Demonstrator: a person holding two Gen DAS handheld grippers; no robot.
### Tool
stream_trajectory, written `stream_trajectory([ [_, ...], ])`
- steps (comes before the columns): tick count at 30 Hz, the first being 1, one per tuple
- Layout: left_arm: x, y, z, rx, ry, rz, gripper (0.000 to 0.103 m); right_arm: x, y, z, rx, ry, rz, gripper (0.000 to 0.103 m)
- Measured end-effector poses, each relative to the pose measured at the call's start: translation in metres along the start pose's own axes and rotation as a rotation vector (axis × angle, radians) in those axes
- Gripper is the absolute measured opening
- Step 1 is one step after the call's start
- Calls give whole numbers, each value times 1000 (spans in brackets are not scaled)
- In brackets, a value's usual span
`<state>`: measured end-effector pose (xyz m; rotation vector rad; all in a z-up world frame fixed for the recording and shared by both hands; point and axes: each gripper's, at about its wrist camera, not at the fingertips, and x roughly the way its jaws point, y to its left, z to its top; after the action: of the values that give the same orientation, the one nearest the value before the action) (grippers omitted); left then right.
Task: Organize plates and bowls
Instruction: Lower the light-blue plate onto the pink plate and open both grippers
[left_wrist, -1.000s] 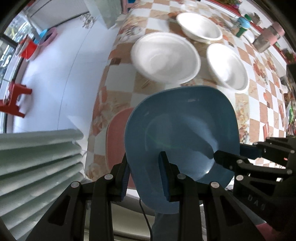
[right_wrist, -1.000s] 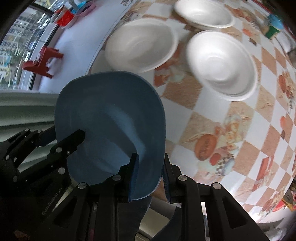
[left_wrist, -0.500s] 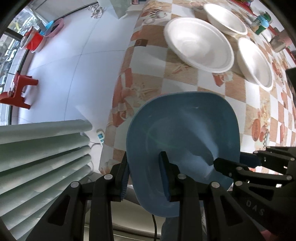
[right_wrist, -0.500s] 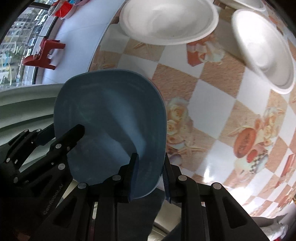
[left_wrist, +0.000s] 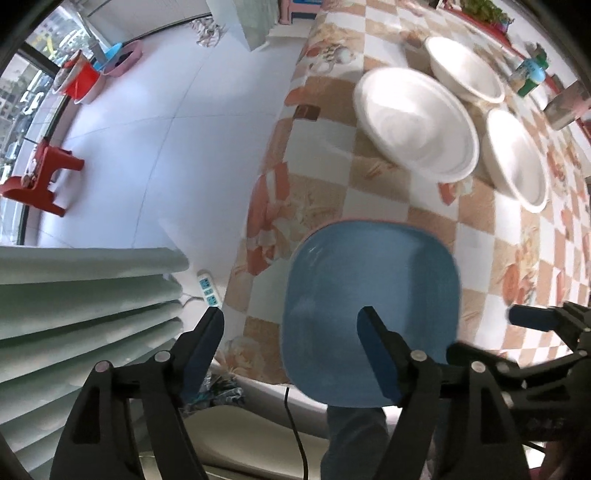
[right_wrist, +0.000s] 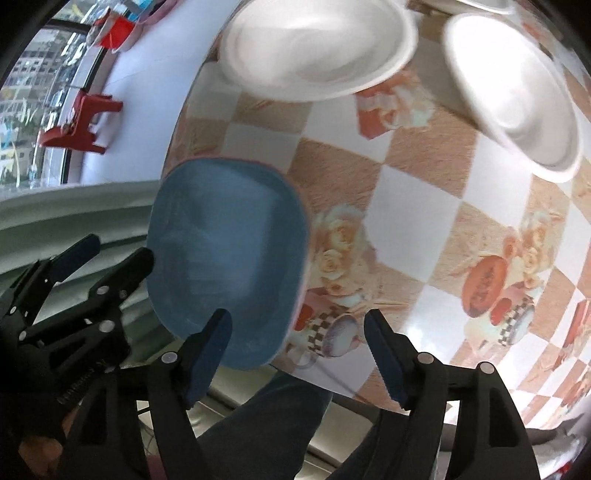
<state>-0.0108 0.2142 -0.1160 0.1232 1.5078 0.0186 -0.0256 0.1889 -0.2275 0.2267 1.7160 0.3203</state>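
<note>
Both of my grippers now stand wide, with nothing between their pads: the left gripper (left_wrist: 290, 328) spreads over the near edge of the blue plate (left_wrist: 369, 314), and the right gripper (right_wrist: 297, 339) gapes beside that plate's near right corner. Half a second ago each was pinched on the plate's rim and the plate hung in the air; now it lies flat at the near left corner of the checkered table (left_wrist: 332, 177), with a thin pink rim showing under its far edge, so it looks set on a pink plate of the same shape. Its near edge juts a little past the table edge.

The plate is a rounded rectangle. From my left wrist camera its long axis runs away from me, toward the nearest white bowl (left_wrist: 415, 123), face up. Two more white bowls (left_wrist: 515, 155) and (left_wrist: 463, 74) sit well apart from the plate, farther along the table. From my right wrist camera the blue plate (right_wrist: 225, 269) sits left of my open fingers, and the left gripper's fingers (right_wrist: 122, 269) are at its left side.
</note>
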Motion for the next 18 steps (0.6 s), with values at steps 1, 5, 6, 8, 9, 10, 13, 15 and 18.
stream_trajectory([
  [1, -3, -2, 2, 4, -5, -15, 78, -2, -4, -1, 13, -7, -4, 103],
  [5, -13, -22, 13, 66, -29, -64, 78, -10, -33, -14, 108, -26, -12, 103],
  [6, -17, -31, 16, 95, -40, -74, 78, -11, -43, -17, 151, -31, -13, 103],
  [8, -19, -42, 23, 132, -52, -87, 78, -14, -60, -25, 223, -42, -14, 103],
  [9, -22, -52, 26, 155, -59, -96, 78, -16, -69, -29, 252, -47, -15, 103],
  [10, -22, -60, 29, 170, -61, -102, 78, -18, -78, -33, 288, -54, -17, 103],
  [13, -22, -83, 36, 220, -58, -111, 79, -20, -98, -46, 370, -66, -20, 103],
  [15, -20, -98, 40, 251, -55, -111, 79, -20, -110, -57, 416, -65, -11, 103],
  [18, -18, -121, 46, 287, -53, -103, 79, -18, -127, -72, 459, -59, -8, 103],
])
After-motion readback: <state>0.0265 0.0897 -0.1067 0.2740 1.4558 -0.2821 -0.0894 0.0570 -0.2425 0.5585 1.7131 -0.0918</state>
